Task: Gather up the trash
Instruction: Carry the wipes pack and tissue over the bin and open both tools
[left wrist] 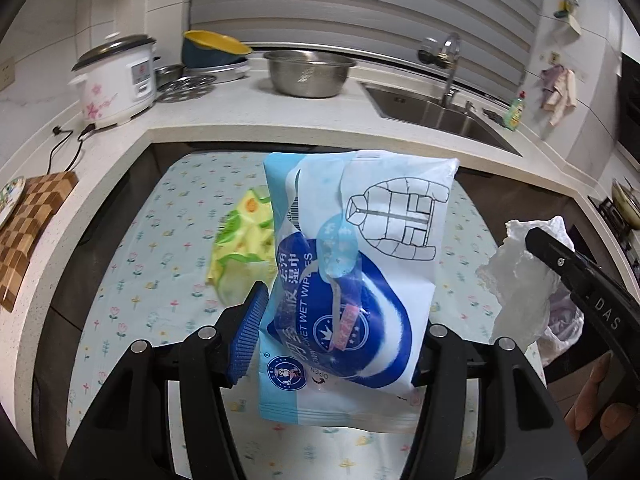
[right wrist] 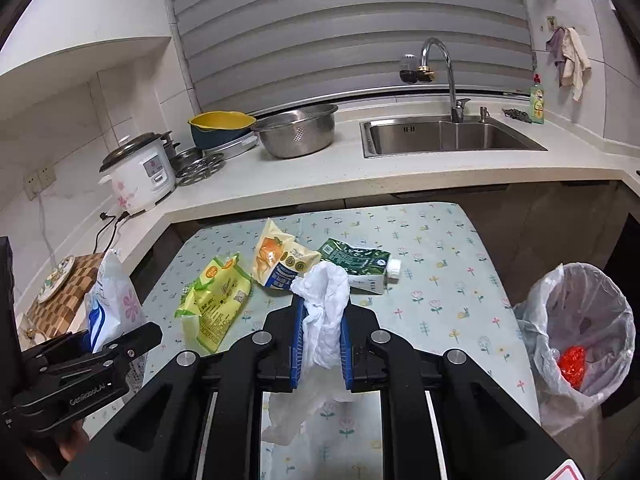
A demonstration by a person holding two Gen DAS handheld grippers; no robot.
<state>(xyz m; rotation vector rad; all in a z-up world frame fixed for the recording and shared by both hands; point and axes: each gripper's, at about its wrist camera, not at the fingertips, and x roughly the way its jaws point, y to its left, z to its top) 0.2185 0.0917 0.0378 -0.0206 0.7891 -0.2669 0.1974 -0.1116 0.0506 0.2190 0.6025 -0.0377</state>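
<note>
Both grippers are full. From the left wrist view, the left gripper [left wrist: 340,320] has its blue ribbed pads [left wrist: 246,334] clamped on a blue-and-white wet wipes pack [left wrist: 352,264], held upright and clear of the table [left wrist: 168,208]. From the right wrist view, the right gripper [right wrist: 322,340] is pinched on a crumpled white plastic bag [right wrist: 326,312] — one end bunches above the fingers, the other trails down toward the tablecloth. The same view catches the left gripper at its left edge with the wipes pack standing up out of it.

Beyond the right gripper, three more pieces of trash lie on the floral cloth: a yellow-green snack bag [right wrist: 216,292] to the left, an orange-and-white pouch [right wrist: 280,260] beside it, and a crushed green carton [right wrist: 356,264] with a white cap, just right of the pouch. The bag's top edge overlaps the pouch and carton from this angle; I cannot tell whether it touches them.

Off the table's right side stands the trash bin [right wrist: 580,340], lined with a thin clear bag, something red lying at the bottom.

Behind the table runs the pale counter [right wrist: 320,172] — a rice cooker [right wrist: 140,172] on the left, a steel colander [right wrist: 298,132] in the middle, and the sink [right wrist: 448,136] with its faucet [right wrist: 440,72] to the right.
</note>
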